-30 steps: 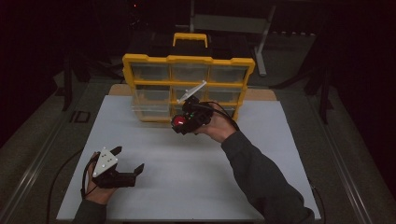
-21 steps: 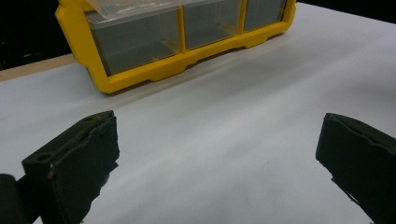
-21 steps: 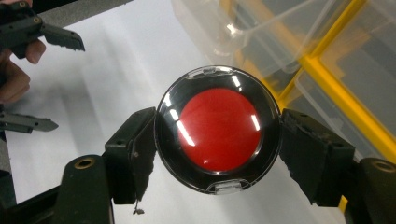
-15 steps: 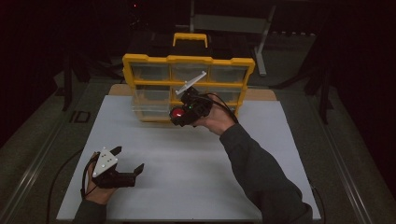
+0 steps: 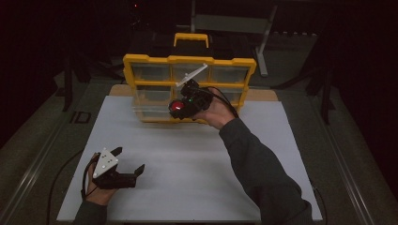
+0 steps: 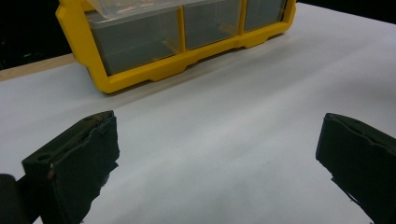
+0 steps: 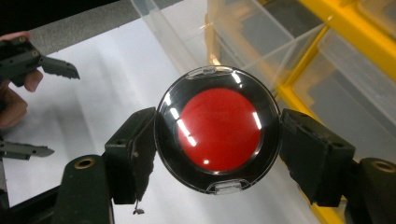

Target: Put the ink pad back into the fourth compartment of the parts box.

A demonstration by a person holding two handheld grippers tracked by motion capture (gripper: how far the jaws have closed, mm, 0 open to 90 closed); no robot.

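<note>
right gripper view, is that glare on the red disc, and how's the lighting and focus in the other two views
Right gripper view: yes, white streaks of glare cross the red disc in its glossy black round case, sharp between the right hand-held gripper pads. High view: dim, surroundings nearly black, the white table sheet lit. Left gripper view: the left hand-held gripper pads look soft up close, the yellow organizer box sharper.

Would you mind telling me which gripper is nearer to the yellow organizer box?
The right gripper: it hangs just in front of the yellow organizer box, gripping a round red compact. The left gripper sits open, low at the white mat's near-left corner.
</note>
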